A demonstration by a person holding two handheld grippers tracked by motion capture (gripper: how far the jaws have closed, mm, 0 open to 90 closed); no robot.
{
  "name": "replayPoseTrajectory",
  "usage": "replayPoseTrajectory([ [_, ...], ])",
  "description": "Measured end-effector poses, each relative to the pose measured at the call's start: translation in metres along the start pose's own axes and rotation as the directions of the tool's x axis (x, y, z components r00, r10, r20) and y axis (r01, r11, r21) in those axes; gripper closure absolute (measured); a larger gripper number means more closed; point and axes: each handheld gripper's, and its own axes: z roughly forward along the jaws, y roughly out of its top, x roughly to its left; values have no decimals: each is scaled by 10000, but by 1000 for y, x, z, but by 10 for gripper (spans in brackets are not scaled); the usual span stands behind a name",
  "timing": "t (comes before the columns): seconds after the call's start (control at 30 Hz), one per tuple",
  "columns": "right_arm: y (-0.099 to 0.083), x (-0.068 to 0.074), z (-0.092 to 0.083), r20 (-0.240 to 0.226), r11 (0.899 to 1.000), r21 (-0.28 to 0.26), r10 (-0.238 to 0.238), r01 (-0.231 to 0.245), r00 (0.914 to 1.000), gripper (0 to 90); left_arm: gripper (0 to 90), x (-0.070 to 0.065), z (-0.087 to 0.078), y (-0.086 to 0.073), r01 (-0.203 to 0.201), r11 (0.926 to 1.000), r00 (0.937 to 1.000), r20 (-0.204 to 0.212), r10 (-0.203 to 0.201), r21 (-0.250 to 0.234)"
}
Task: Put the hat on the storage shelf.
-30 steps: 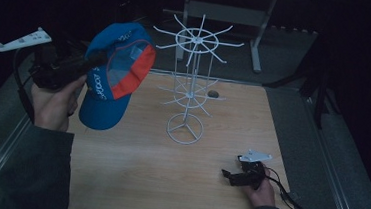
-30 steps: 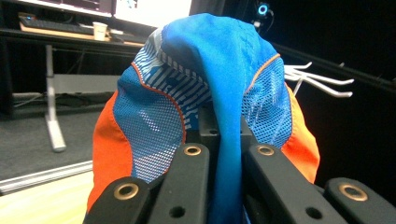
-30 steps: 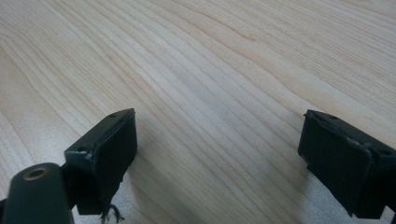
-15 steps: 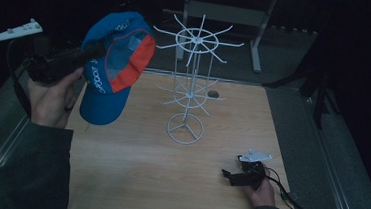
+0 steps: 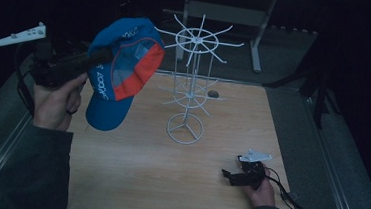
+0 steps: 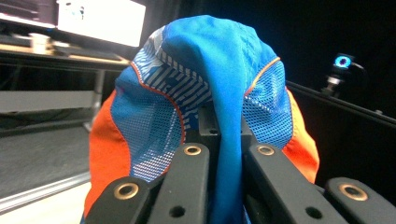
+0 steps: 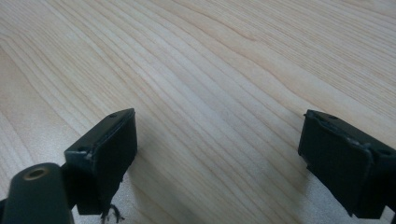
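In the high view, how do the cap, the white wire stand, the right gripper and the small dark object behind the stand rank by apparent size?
Largest to smallest:
1. white wire stand
2. cap, lifted nearer the camera, so unsure against the stand
3. right gripper
4. small dark object

Hidden behind the blue and orange cap [image 5: 120, 74]: the tips of the left claw [image 5: 104, 58], swallowed in a fold of fabric [image 6: 229, 140]. Cut off by the bottom edge in the left gripper view: the cap's lower part. Too small and dim to identify: a dark little object [image 5: 213, 93] on the table [image 5: 132, 180] beyond the white wire rack [image 5: 189, 84]. Illegible at this size: the white lettering [image 5: 100, 80] on the cap's side. Cropped at the right edge in the right gripper view: one pad [image 7: 355, 163] of the right claw [image 7: 219, 158].
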Motion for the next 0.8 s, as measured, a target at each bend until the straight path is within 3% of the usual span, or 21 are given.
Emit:
replayPoseTrajectory([
  [0.1, 0, 0, 0, 0, 10000, 1, 1, -1, 10000, 115, 899, 0, 0, -3, -131, 9998, 9997, 191, 128, 144],
  [0.17, 0, 0, 0, 0, 10000, -3, 3, -3, 10000, 115, 898, 5, 0, -9, 106, 9999, 9989, 461, -112, 129],
  [0.27, 0, 0, 0, -1, 10000, 1, 2, -2, 10000, 115, 898, 11, -1, -17, 128, 9995, 9985, 529, -143, 282],
  [0.33, 0, 0, 0, -3, 10000, -3, 6, -6, 10000, 114, 897, 14, -1, -23, 169, 9988, 9967, 785, -205, 461],
  [0.53, 0, 0, 0, -2, 10000, -1, 1, -1, 10000, 115, 890, 16, 3, -33, -120, 9906, 9984, 564, 44, 1365],
  [0.73, 0, 0, 0, 2, 10000, -1, -2, 2, 10000, 115, 852, 20, 14, -45, -210, 9648, 9987, -391, 324, 2620],
  [0.8, 0, 0, 0, 3, 10000, 2, -6, 6, 10000, 115, 827, 19, 18, -46, -291, 9583, 9980, -451, 437, 2844],
])
